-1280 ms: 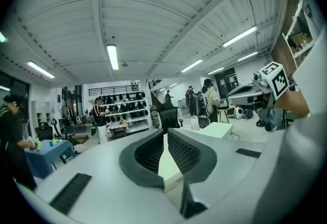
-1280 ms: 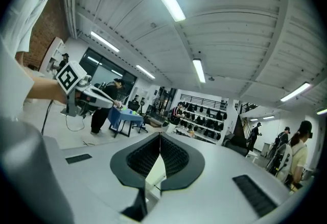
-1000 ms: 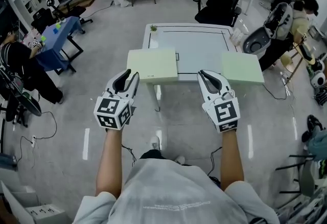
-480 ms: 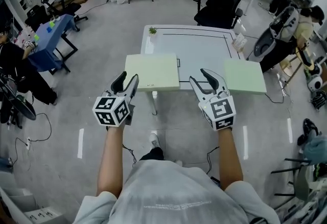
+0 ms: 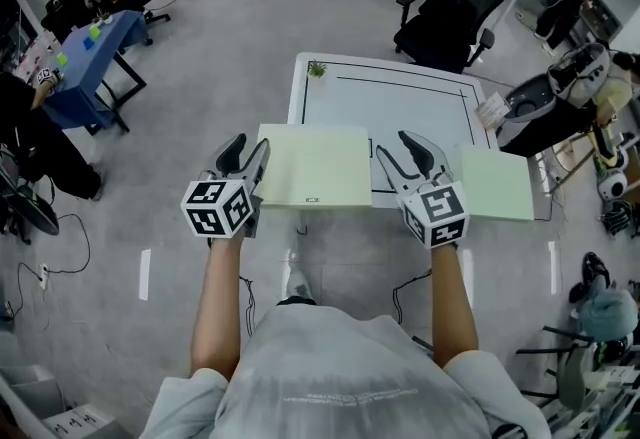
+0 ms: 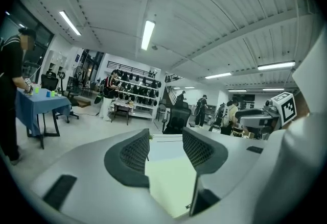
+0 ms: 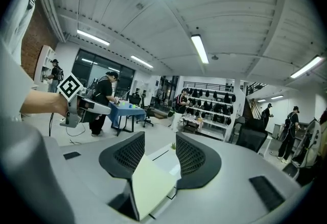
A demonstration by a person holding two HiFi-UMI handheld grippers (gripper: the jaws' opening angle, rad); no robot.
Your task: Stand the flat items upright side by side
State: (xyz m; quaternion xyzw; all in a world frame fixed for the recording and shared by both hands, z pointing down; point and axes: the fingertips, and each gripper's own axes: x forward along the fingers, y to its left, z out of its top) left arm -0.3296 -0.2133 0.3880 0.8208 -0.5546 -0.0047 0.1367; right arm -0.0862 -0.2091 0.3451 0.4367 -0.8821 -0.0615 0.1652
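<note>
The big board (image 5: 315, 165) and small board (image 5: 495, 184) lie flat on the worktop (image 5: 400, 102); none stands yet. The left gripper (image 5: 250, 143) is half open, the right gripper (image 5: 394, 147) is opening, both empty.

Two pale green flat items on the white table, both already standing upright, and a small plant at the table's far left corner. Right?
Not quite. The head view shows the left green item and the right green item both lying flat on the white table, not standing upright. The rest holds: the small plant is at the far left corner.
</note>
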